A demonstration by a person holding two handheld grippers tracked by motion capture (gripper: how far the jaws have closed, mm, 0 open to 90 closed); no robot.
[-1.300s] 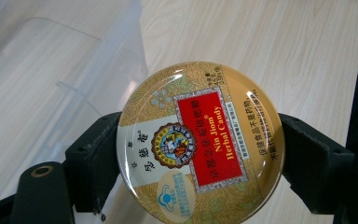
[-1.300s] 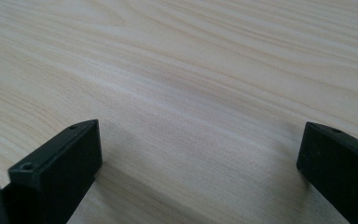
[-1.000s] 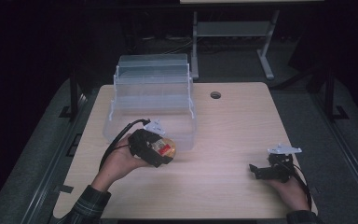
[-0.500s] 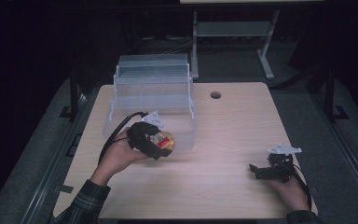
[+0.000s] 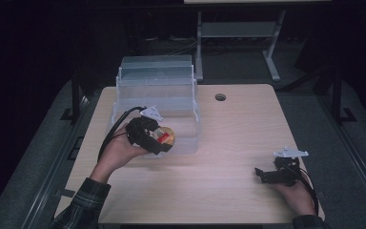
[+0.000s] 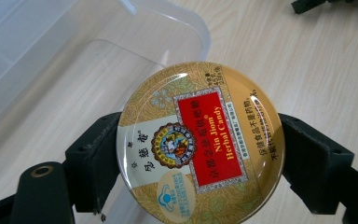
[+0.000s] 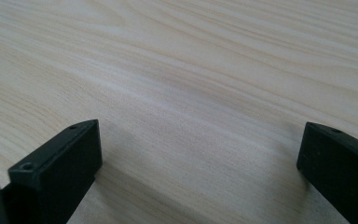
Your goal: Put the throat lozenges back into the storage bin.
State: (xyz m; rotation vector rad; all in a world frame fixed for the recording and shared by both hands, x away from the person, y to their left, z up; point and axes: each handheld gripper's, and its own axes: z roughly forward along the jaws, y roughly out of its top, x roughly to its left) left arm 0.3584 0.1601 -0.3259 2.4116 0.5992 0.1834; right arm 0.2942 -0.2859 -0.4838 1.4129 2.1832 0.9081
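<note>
We are holding the round candy tin (image 6: 200,144) by its rim in the left tool (image 5: 153,138), one black jaw pressing at nine o'clock of the lid and the other at three o'clock. The tin is off the worktop (image 5: 238,129), hanging at the front edge of the clear plastic bin (image 5: 157,95), roughly at the bin's six o'clock; in the left gripper view the bin's rim and floor are lying at ten to twelve o'clock behind the tin. So the pick-up is done, we judge, and the carrying is close to finished; what is remaining is bringing the tin fully over the bin, lowering it and letting go. We are resting the right tool (image 5: 267,175) at five o'clock on the worktop, jaws spread wide with nothing between them.
</note>
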